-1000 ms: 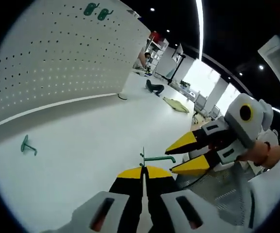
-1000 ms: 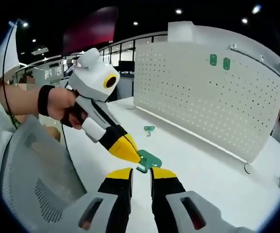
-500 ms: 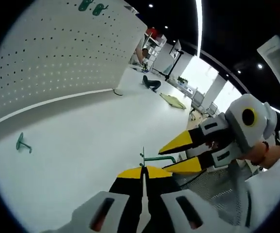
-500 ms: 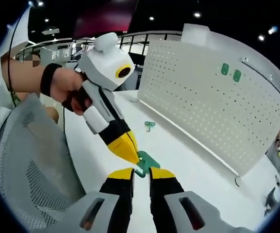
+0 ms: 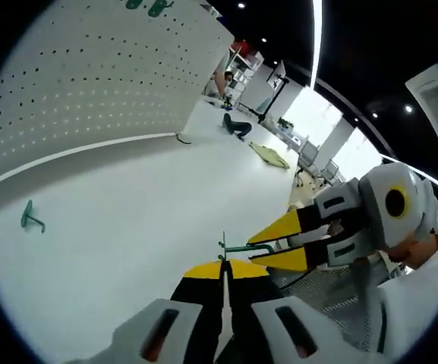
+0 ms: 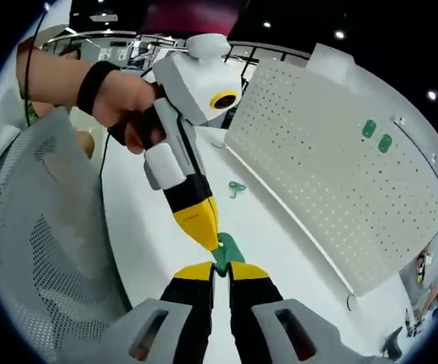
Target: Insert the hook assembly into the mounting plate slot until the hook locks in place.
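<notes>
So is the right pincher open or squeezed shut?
Nearly shut. In the right gripper view, the right gripper has its yellow tips close around the green hook part, leaving just a thin gap.

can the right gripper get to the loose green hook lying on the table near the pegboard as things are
Probably not yet. The right gripper is shut on the green hook piece that the left gripper also pinches. The table toward the loose hook looks open, though.
</notes>
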Motion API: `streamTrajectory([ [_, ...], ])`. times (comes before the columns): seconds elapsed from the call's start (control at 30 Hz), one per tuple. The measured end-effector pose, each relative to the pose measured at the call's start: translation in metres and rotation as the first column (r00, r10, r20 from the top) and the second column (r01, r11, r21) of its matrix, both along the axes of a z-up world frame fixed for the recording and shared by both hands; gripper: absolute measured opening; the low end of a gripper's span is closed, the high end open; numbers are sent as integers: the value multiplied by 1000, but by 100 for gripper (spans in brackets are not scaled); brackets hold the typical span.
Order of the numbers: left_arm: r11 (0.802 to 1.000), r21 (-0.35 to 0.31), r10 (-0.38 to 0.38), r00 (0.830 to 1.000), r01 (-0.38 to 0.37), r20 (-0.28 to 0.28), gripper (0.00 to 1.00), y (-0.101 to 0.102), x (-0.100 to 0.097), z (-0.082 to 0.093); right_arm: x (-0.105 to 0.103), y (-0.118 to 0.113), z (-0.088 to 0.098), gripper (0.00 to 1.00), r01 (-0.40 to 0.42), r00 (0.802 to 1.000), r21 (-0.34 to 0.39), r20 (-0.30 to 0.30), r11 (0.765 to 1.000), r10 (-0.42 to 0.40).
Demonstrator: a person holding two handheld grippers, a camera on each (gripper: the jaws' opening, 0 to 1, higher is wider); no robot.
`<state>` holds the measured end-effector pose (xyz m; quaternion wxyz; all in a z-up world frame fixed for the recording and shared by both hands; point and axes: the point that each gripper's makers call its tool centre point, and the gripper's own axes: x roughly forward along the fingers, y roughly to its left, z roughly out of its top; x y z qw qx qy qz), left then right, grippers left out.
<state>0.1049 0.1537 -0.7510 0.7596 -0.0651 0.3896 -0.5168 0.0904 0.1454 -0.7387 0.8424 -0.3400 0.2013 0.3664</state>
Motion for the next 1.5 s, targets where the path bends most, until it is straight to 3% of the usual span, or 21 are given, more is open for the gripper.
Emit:
streamTrajectory([
  [0.13,1000,-1,-1,1000,1,-10,1,0,0,1,0,0,-1,3,-28,999,-72,28,997,30],
  [0.43,1000,-5,-8,1000,8,-15,2,1,0,1,0,1,0,2,-30,998,-87,45,996,34],
  [0.47,1000,-6,-13,1000,13,-5,2,1,-1,2,0,0,0,2,-28,998,-91,48,995,33],
  [0.53,997,10,-71,992,71,100,2,0,0,3,0,0,0,1,-18,999,-87,45,996,22],
  [0.6,994,32,-105,981,101,164,3,-2,-2,2,0,-1,-1,1,-14,999,-97,48,995,19],
  [0.7,995,24,-96,985,94,143,3,-2,-3,2,0,-1,0,1,-10,999,-98,49,995,14],
  [1.03,997,5,-80,977,81,197,8,7,2,10,6,2,10,1,49,998,-13,41,999,-49],
  [1.13,998,-14,-63,979,67,196,14,10,4,14,6,4,12,1,57,998,2,37,998,-57],
  [1.2,998,-1,-61,973,63,224,17,13,5,15,7,5,13,1,67,997,12,38,998,-67],
  [1.5,997,-42,-44,964,58,264,23,21,6,27,9,12,22,1,100,995,93,18,991,-102],
])
